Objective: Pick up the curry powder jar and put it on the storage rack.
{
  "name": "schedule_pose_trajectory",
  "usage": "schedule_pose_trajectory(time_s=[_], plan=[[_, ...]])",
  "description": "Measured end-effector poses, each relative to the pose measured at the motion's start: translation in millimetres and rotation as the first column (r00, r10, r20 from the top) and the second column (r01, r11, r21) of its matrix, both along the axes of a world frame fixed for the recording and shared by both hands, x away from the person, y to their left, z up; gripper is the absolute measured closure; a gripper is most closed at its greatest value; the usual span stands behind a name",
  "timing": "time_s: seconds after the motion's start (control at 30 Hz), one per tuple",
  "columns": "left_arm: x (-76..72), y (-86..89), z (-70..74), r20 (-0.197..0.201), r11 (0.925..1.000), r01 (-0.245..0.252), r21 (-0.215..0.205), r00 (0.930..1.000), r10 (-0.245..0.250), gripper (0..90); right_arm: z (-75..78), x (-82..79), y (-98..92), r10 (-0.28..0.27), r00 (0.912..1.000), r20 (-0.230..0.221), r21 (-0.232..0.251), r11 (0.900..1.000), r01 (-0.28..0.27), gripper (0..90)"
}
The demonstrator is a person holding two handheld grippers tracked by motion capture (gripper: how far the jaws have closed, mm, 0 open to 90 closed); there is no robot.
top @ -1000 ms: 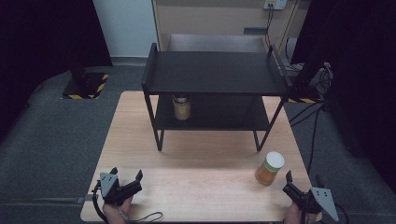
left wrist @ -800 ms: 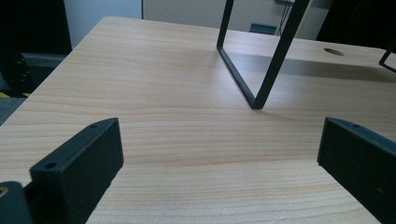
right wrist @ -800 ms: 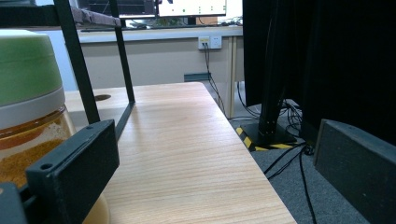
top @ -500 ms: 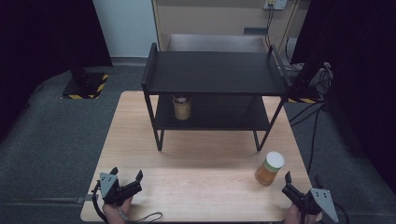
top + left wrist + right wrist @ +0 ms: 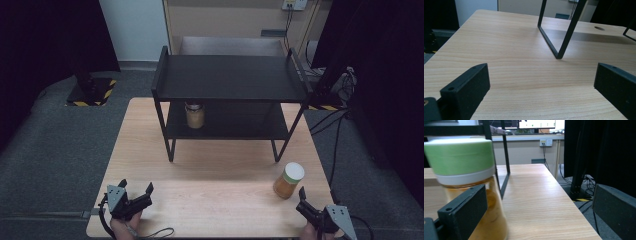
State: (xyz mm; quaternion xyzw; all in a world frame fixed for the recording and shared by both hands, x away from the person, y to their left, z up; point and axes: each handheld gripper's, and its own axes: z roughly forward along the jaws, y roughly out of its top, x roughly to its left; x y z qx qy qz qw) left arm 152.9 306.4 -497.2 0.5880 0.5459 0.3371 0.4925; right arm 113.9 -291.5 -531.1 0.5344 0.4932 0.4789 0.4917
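No brand, label or readable writing on the jar (image 5: 288, 180), in the high view or the right gripper view. Clear body filled with amber-orange contents, white collar under a pale green lid, lid top looking near-white from above. Standing upright on the worktop (image 5: 215, 175), long axis vertical, lid up, near the front right corner and just ahead of the right gripper (image 5: 302, 199). In the right gripper view, looming large and slightly blurred at the left (image 5: 465, 187), partly behind the left-hand jaw, off-centre from the gap between the jaws; contact with that jaw not clear.

Right gripper opened wide, jaws well apart, nothing clasped, pointed toward the jar from the worktop's front edge.

Left gripper (image 5: 136, 189) at the front left of the worktop, also spread wide and holding nothing; bare wood grain between the jaws in the left gripper view, with the foot of a black frame leg (image 5: 559, 37) further ahead.

Black two-tier metal shelf (image 5: 230, 77) standing at the back middle of the worktop, well apart from both grippers. A second jar (image 5: 194, 115) with similar amber contents upright on the lower tier, toward its left side, lid in shadow under the top tier.
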Motion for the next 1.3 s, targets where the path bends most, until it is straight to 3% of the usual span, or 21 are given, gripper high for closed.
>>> schedule_pose_trajectory(time_s=[0.3,0.7,1.3], plan=[[0.0,0.3,-0.1,0.0,1.0,0.002,-0.001,1.0,-0.002,0.0,6.1,-5.6,10.1,0.017,0.9998,0.006,-0.009,1.0,-0.017,0.7],[-0.7,1.0,-0.9,0.004,1.0,0.004,-0.008,1.0,-0.004,0.0,10.5,-15.2,9.1,0.061,0.9981,0.015,0.018,0.998,-0.061,0.7],[-0.5,-3.5,0.4,0.003,0.9998,-0.002,0.02,1.0,0.002,0.0,17.1,-10.3,12.6,0.135,0.9908,0.0,0.01,0.991,-0.135,0.7]])
